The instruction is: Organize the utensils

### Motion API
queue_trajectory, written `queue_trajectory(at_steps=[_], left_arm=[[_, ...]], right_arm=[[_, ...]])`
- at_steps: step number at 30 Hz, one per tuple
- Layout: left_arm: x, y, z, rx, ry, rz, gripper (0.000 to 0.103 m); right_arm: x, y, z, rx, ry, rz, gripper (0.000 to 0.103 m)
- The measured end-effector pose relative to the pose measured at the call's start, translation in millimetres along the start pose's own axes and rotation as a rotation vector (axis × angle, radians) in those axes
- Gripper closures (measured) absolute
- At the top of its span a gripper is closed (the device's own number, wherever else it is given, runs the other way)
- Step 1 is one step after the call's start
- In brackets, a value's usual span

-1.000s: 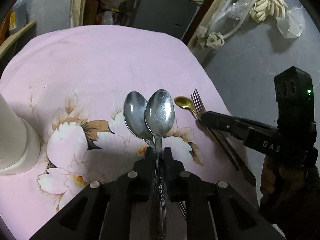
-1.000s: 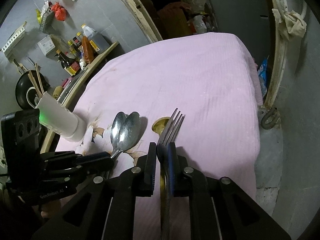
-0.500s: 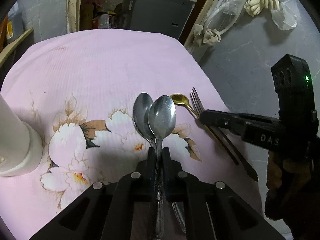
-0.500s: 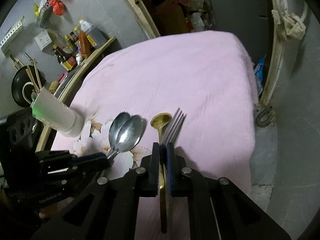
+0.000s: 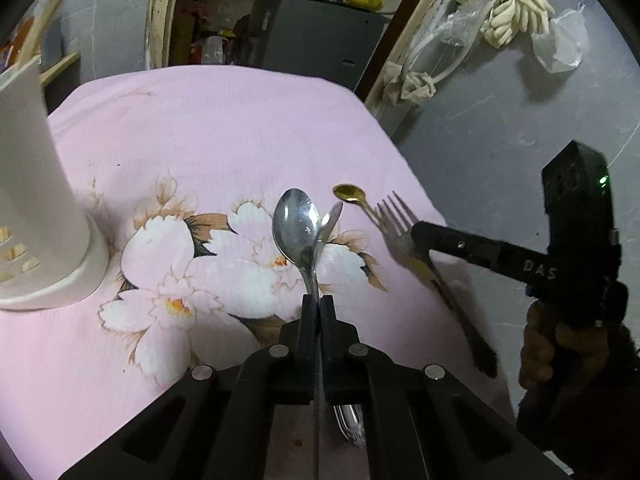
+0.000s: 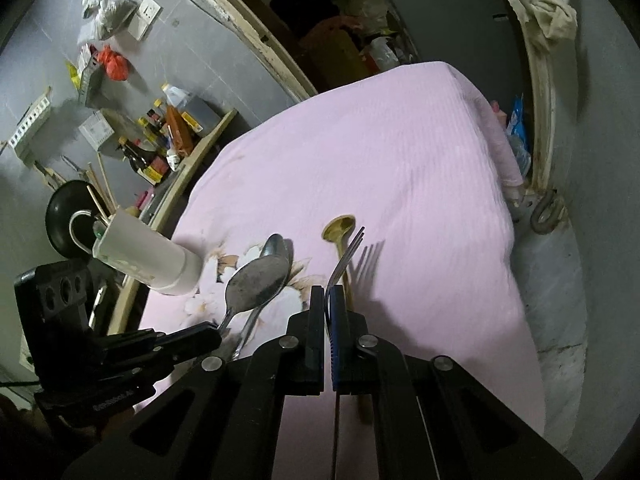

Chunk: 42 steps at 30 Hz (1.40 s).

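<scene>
Pink floral tabletop (image 5: 248, 128). My left hand-held gripper (image 5: 319, 312) pinches spoon (image 6: 256, 282), axis forward; white holder (image 5: 36, 216) lies far left. Right hand-held gripper (image 6: 328, 304) pinches fork (image 6: 347, 258).

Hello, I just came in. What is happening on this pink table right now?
A person holding a gripper in each hand is sorting cutlery on a table with a pink flowered cloth. The left gripper is shut on a steel spoon, lifted and turned on edge above a second spoon lying on the cloth. The right gripper is shut on a fork, raised off the cloth. A small gold spoon lies on the cloth between them. A white holder stands to the left.
</scene>
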<state>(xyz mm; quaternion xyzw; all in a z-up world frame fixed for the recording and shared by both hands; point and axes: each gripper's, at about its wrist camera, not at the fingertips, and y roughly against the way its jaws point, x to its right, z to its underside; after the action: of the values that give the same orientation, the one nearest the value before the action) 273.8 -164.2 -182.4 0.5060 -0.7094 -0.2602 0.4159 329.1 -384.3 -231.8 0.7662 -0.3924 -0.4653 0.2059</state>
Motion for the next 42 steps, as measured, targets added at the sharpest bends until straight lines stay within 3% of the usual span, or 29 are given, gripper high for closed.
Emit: queue_trajectory(at_steps=[5,13,21,25,31,36,42], left_arm=[[-8.2,9.9,10.9,0.003,0.059,-0.018,0.101],[-18.7,5.7,19.9,-0.043,0.083,-0.015,0.100],[-19.1,-7.2,10.7,-0.094,0.044,-0.024,0.098],[-18.6,-10.9,7.2,-0.113,0.026,-0.007,0.098],[-12.5,-14.0,2.6,-0.129,-0.007,-0.021,0.098],[-11.7,-8.4,6.9,-0.105,0.005,-0.033,0.099],[-12.5,6.0,12.9,-0.067,0.022,-0.024,0.100]], right_arm=[[-5.7,-3.6,13.3,-0.026,-0.032,-0.035,0.100],[-24.1,-16.5,17.3,-0.086,0.043,0.035,0.100],[-24.7,-16.6,9.9,-0.120,0.082,0.081,0.099],[-23.2,-17.9,9.0,-0.137,0.075,0.106,0.088],[-25.1,-23.1,10.9,-0.171,0.072,0.130,0.087],[-36.8,-27.6,12.4,-0.203,0.117,0.185,0.087],[-46.4,-13.3,12.7,-0.172,0.151,0.263,0.100]])
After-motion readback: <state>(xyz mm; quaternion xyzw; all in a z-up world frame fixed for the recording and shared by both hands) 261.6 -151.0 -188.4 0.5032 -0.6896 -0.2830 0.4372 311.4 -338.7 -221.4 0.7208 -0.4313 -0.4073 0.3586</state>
